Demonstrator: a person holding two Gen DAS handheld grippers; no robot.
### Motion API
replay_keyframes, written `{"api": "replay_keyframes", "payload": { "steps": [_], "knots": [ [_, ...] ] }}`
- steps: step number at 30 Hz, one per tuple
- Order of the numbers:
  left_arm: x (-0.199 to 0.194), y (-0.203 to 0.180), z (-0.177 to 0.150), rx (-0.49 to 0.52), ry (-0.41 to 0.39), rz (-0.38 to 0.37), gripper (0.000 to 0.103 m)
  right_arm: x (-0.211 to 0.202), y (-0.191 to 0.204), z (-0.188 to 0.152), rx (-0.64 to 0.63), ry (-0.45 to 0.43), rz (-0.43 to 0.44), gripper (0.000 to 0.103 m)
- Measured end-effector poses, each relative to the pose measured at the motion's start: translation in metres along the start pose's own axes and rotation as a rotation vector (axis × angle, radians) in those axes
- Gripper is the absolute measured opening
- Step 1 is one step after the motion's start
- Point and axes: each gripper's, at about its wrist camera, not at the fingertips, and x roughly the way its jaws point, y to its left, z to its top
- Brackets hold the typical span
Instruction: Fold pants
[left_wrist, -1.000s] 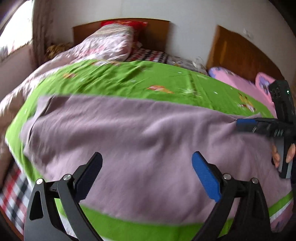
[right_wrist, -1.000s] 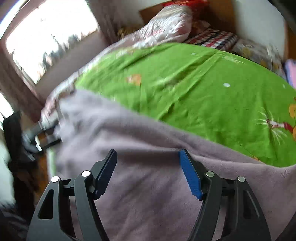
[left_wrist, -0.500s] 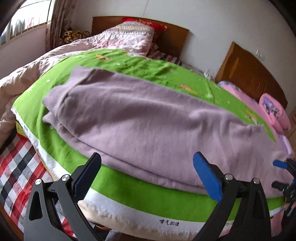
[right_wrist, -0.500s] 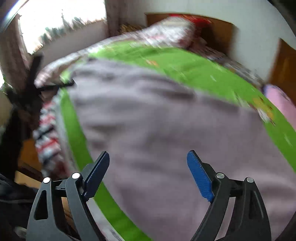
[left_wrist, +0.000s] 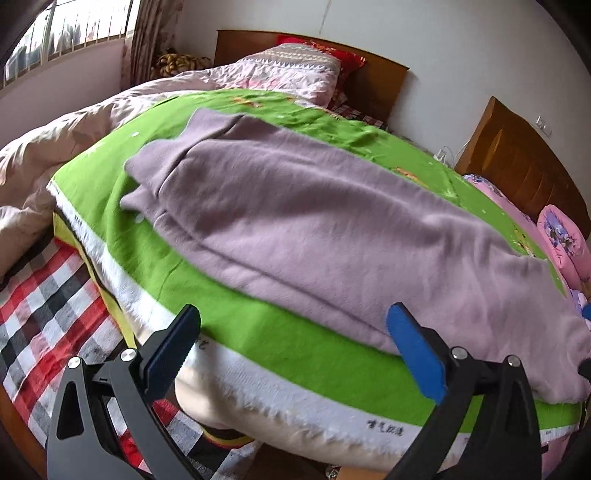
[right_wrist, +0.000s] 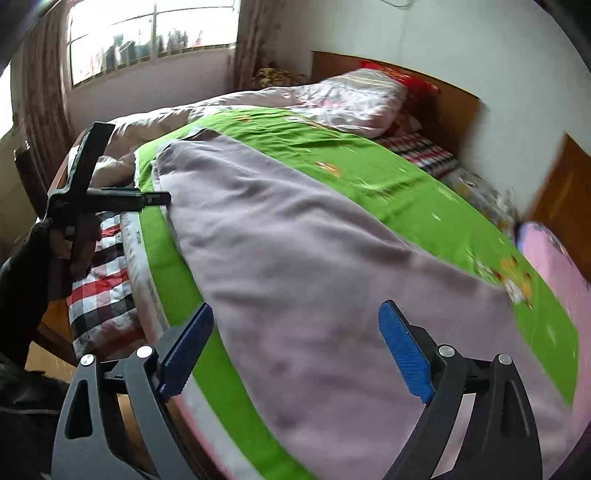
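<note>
Lilac fleece pants (left_wrist: 314, 221) lie flat on a green blanket (left_wrist: 295, 343), folded lengthwise with one leg over the other; they also show in the right wrist view (right_wrist: 295, 258). My left gripper (left_wrist: 295, 350) is open and empty, just off the blanket's near edge. It appears from the side in the right wrist view (right_wrist: 155, 199), by the pants' far-left end. My right gripper (right_wrist: 295, 347) is open and empty, low over the pants' near end.
The green blanket covers a bed with a wooden headboard (left_wrist: 369, 81), a pink quilt (left_wrist: 74, 140) and a red plaid sheet (left_wrist: 44, 302). A second bed with pink pillows (left_wrist: 561, 240) stands at right. A window (right_wrist: 147, 37) is at back left.
Both grippers have pulled back from the pants toward the bed's edge. The pants lie still, released, and more of the bed and room shows.
</note>
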Motion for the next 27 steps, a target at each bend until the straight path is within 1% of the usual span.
{"api": "replay_keyframes", "payload": {
  "steps": [1,4,6,8,10,14,18,22,24,25,26,27],
  "knots": [
    [0.000,0.000,-0.002,0.003,-0.002,0.000,0.101,0.013,-0.002,0.004,0.026,0.017,0.023,0.088],
    [-0.001,0.001,-0.005,0.011,-0.010,0.006,0.101,0.036,-0.011,-0.004,0.109,0.066,0.061,0.088],
    [-0.001,0.001,-0.007,0.014,-0.016,0.004,0.101,0.053,-0.018,-0.013,0.162,0.126,0.013,0.088],
    [0.000,0.002,-0.008,0.021,-0.023,0.002,0.101,0.061,-0.026,-0.020,0.203,0.149,0.019,0.088],
    [0.001,0.004,-0.009,0.015,-0.029,-0.011,0.102,0.056,-0.030,-0.027,0.221,0.129,0.035,0.088],
    [0.003,0.008,-0.011,0.003,-0.037,-0.034,0.102,0.054,-0.031,-0.029,0.221,0.146,0.024,0.088],
    [0.003,0.008,-0.012,0.005,-0.042,-0.038,0.102,0.056,-0.023,-0.026,0.202,0.156,-0.005,0.089],
    [0.004,0.009,-0.012,0.005,-0.049,-0.042,0.102,0.055,-0.024,-0.028,0.212,0.150,0.003,0.089],
    [0.000,0.008,-0.008,-0.014,-0.033,-0.033,0.101,0.050,-0.025,-0.026,0.223,0.147,0.001,0.088],
    [-0.007,0.004,-0.004,-0.027,-0.043,-0.050,0.101,0.043,-0.026,-0.025,0.235,0.126,0.006,0.088],
    [-0.013,0.000,0.000,-0.025,-0.058,-0.077,0.101,0.027,-0.032,-0.025,0.254,0.077,-0.003,0.088],
    [-0.022,-0.010,0.006,-0.013,-0.072,-0.119,0.101,0.018,-0.038,-0.026,0.266,0.056,-0.019,0.088]
  ]
}}
